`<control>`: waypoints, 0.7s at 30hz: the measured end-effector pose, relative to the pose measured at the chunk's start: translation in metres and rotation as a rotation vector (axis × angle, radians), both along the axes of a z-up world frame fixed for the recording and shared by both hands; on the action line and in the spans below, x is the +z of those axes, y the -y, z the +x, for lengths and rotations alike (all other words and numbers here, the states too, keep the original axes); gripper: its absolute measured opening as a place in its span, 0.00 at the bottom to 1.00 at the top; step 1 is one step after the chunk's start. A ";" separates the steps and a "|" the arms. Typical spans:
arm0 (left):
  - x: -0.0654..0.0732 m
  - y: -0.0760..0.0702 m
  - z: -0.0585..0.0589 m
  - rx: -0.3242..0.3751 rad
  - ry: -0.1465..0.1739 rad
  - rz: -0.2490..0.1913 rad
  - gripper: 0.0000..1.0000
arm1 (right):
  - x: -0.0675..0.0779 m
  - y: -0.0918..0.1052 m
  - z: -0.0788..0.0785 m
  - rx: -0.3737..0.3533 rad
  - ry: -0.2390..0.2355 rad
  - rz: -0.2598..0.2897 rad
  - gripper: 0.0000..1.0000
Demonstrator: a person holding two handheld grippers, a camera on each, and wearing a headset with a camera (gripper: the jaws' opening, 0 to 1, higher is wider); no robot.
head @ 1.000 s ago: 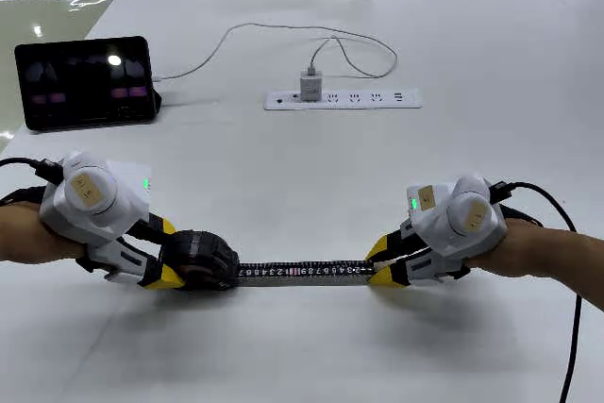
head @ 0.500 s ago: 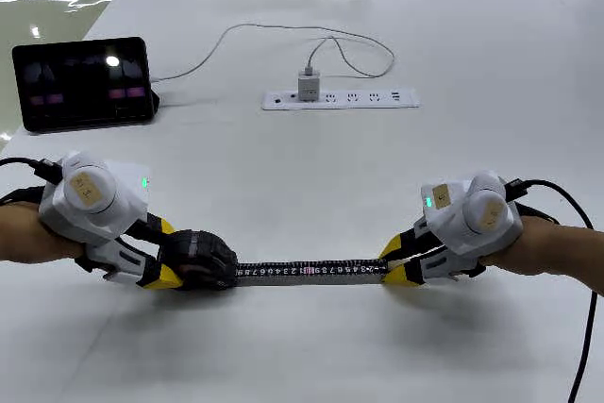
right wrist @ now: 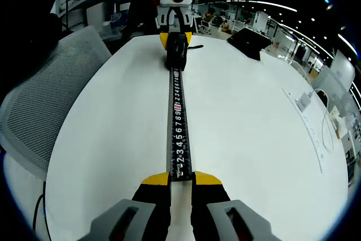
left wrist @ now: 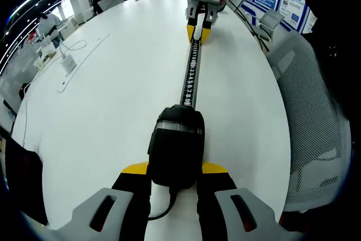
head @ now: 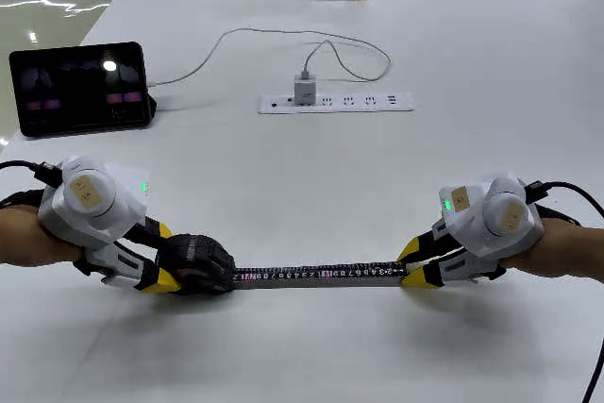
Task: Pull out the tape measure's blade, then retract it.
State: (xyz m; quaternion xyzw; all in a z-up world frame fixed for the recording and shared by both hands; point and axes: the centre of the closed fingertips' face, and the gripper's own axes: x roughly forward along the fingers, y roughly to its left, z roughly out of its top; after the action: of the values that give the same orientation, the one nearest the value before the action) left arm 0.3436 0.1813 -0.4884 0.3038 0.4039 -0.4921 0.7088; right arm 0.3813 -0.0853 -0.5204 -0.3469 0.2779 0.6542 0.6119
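So the left tongs (head: 165, 255) are clamped on the tape measure's case (head: 195, 262) and the right tongs (head: 412, 266) pinch the blade (head: 316, 275) tip, on the desk (head: 311, 176) well this side of the power strip (head: 335, 101). Pull-out looks underway, retracting's still to do.

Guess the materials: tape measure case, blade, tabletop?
Case: black, matte, ridged grip; likely rubber-clad plastic. Blade: thin dark strip with white printed numerals, lying straight; probably coated steel, unconfirmed. Tabletop: smooth white with a soft sheen; looks like laminate, core hidden.
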 end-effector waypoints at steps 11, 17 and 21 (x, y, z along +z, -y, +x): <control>0.000 0.000 0.000 0.001 0.002 0.006 0.25 | 0.000 0.005 0.000 -0.001 0.002 -0.012 0.10; -0.001 0.000 0.000 -0.003 0.006 0.008 0.25 | 0.000 0.004 -0.001 0.005 0.006 -0.023 0.10; -0.001 0.000 0.001 -0.008 0.005 0.013 0.26 | -0.001 0.004 -0.001 0.007 0.004 -0.026 0.11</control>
State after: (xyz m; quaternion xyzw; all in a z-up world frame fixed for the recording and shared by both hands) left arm 0.3444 0.1811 -0.4890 0.3114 0.4040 -0.4916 0.7058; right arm 0.3804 -0.0896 -0.5210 -0.3572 0.2839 0.6519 0.6056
